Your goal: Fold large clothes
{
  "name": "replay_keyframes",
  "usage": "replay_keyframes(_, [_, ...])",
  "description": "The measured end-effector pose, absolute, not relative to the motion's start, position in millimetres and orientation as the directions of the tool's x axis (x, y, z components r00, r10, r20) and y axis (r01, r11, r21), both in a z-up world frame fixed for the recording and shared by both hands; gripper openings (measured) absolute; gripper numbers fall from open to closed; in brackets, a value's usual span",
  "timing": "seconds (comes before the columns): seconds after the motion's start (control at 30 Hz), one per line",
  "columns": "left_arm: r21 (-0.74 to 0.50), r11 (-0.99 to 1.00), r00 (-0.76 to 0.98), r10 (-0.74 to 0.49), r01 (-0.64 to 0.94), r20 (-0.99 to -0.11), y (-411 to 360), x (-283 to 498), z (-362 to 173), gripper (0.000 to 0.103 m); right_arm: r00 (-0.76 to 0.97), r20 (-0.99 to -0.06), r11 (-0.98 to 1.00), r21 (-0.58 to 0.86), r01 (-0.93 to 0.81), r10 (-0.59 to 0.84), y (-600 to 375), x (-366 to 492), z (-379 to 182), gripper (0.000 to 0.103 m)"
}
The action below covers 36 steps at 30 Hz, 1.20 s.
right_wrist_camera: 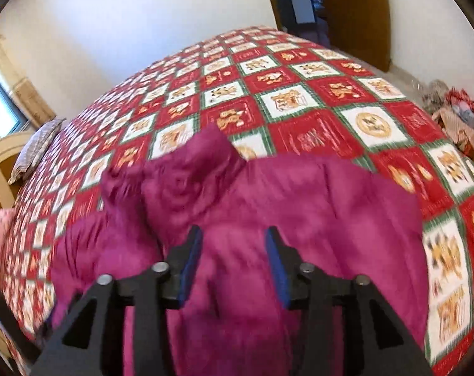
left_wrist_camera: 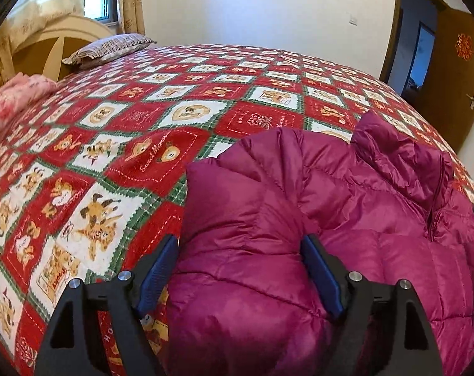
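Jacket (left_wrist_camera: 346, 219) edge sits between wide-open left gripper (left_wrist_camera: 240, 269); blurred right gripper (right_wrist_camera: 233, 263) seemingly open, bedspread (left_wrist_camera: 143, 109) clear beyond.

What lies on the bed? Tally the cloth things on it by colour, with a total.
Magenta: 1, the puffer jacket
Pink: 1, the bundled blanket at the bed's edge
Striped grey: 1, the pillow by the headboard
Red, white and green check: 1, the bedspread under them all
Total: 4
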<state>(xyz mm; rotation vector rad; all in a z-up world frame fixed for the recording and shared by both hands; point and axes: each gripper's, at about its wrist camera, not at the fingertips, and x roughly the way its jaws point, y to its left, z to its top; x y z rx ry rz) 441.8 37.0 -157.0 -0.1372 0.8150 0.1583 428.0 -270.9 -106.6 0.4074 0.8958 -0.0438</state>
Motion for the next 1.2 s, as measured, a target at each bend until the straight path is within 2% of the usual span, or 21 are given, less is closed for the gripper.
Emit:
replay_keyframes(0.13, [-0.079,0.977,0.677,0.077,-0.197,-0.732,39,443,-157,0.082,0.612,-0.771,0.885,0.396,0.244,0.176,-280,464,-106,0.059])
replay_keyframes(0.2, [-0.081,0.977,0.679,0.077,-0.199,-0.731,39,442,-158,0.082,0.594,-0.781,0.872,0.415,0.262,0.193,-282,479,-108,0.068])
replay_keyframes(0.27, [-0.080,0.976,0.680,0.079,-0.200,-0.729,39,442,-158,0.082,0.581,-0.788,0.864,0.423,0.272,0.203,-281,494,-108,0.071])
replay_keyframes(0.33, [-0.079,0.976,0.682,0.082,-0.202,-0.727,39,442,-157,0.082,0.568,-0.796,0.863,0.424,0.276,0.210,-278,505,-108,0.079])
replay_keyframes(0.37, [-0.079,0.976,0.682,0.084,-0.204,-0.727,39,443,-157,0.082,0.547,-0.810,0.866,0.414,0.279,0.211,-273,512,-110,0.086])
replay_keyframes(0.47, [-0.081,0.976,0.682,0.083,-0.204,-0.727,39,443,-158,0.082,0.448,-0.871,0.892,0.351,0.285,0.199,-261,528,-123,0.086])
replay_keyframes(0.53, [-0.085,0.975,0.682,0.080,-0.205,-0.727,39,443,-158,0.083,0.426,-0.885,0.911,0.319,0.263,0.187,-254,528,-126,0.077])
replay_keyframes(0.6, [-0.089,0.975,0.682,0.077,-0.205,-0.727,39,443,-158,0.083,0.414,-0.901,0.935,0.253,0.248,0.134,-252,521,-127,0.052])
replay_keyframes(0.63, [-0.092,0.974,0.682,0.075,-0.205,-0.728,39,443,-158,0.083,0.413,-0.902,0.939,0.246,0.241,0.130,-254,517,-126,0.044])
replay_keyframes(0.67, [-0.094,0.974,0.682,0.073,-0.205,-0.728,39,443,-159,0.083,0.412,-0.901,0.940,0.246,0.235,0.132,-258,511,-125,0.031])
replay_keyframes(0.7, [-0.096,0.974,0.682,0.072,-0.205,-0.728,39,443,-159,0.083,0.411,-0.901,0.939,0.251,0.236,0.138,-264,505,-123,0.024])
replay_keyframes(0.83, [-0.095,0.974,0.682,0.073,-0.205,-0.728,40,444,-159,0.083,0.434,-0.882,0.923,0.307,0.232,0.185,-289,477,-114,0.019])
replay_keyframes(1.0, [-0.095,0.974,0.682,0.072,-0.205,-0.728,40,444,-159,0.083,0.441,-0.882,0.933,0.287,0.216,0.170,-303,446,-121,0.017])
replay_keyframes(1.2, [-0.092,0.975,0.682,0.073,-0.202,-0.727,39,444,-160,0.083,0.515,-0.819,0.887,0.408,0.216,0.252,-315,424,-134,0.017])
